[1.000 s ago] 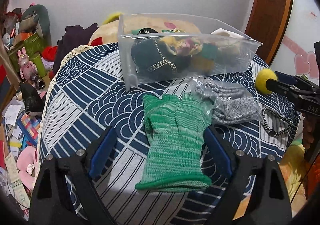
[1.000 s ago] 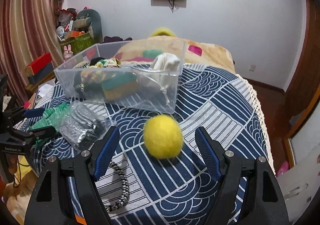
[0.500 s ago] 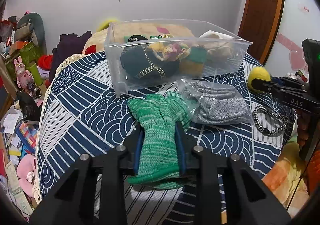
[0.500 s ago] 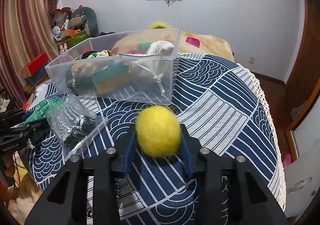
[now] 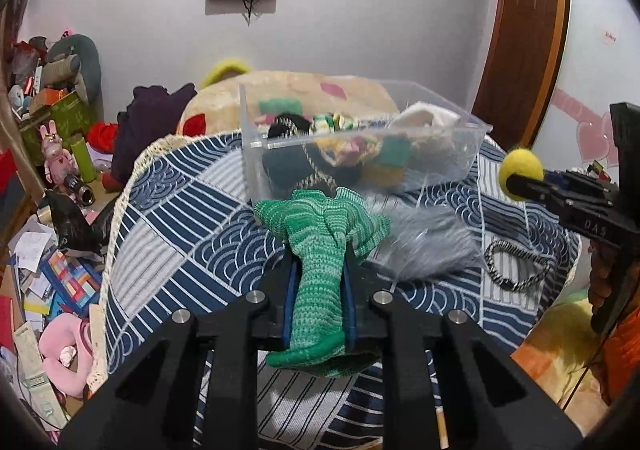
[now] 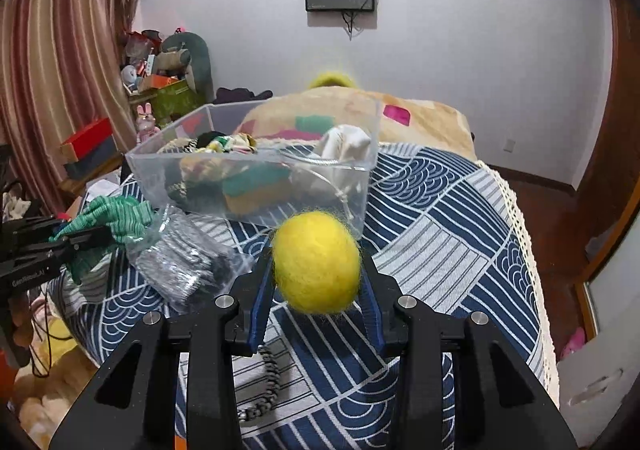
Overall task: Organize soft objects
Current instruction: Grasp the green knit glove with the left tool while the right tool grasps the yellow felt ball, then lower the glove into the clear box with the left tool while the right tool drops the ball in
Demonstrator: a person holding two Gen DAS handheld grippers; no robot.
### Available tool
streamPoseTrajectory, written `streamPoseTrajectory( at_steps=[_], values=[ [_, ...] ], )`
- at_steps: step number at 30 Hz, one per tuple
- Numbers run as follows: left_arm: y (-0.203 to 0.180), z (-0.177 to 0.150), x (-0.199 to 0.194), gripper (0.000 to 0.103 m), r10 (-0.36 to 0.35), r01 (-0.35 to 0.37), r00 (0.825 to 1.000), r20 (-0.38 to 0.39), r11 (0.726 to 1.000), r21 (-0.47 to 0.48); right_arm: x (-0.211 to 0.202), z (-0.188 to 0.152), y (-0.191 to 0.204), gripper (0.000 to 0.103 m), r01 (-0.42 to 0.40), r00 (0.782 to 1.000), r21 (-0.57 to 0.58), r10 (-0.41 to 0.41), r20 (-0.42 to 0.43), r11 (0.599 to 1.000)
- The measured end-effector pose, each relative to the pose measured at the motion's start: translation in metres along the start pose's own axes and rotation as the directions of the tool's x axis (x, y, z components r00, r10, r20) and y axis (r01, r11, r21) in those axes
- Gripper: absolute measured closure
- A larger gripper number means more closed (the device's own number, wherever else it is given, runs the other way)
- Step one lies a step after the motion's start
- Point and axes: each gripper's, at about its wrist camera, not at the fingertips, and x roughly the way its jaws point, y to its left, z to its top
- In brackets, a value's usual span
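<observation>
Left wrist: left tool (image 5: 318,270) clamps green glove (image 5: 320,246); right tool (image 6: 316,270) pinches yellow ball (image 6: 316,262).

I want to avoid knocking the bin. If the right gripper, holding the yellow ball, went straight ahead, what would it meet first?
Probably the near wall of the clear bin; the right gripper points at it, depth uncertain.

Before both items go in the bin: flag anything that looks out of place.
A black-and-white braided cord loop lies loose on the patterned blue tablecloth beside a clear bag of grey knitwear, both outside the clear bin. Otherwise nothing spilled or damaged.
</observation>
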Motion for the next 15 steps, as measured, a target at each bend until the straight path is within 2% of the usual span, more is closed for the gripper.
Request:
streamPoseTrajectory(
  at_steps=[6, 15],
  values=[
    [-0.002, 0.015, -0.015, 0.084, 0.006, -0.006, 0.998, 0.062, 1.000, 0.005, -0.008, 0.011, 0.007, 0.067, -0.011, 0.999, -0.010, 0.012, 0.038, 1.000],
    [-0.007, 0.049, -0.027, 0.084, 0.016, -0.019, 0.986, 0.164, 1.000, 0.017, -0.015, 0.045, 0.023, 0.067, -0.046, 0.989, -0.025, 0.049, 0.140, 0.999]
  ],
)
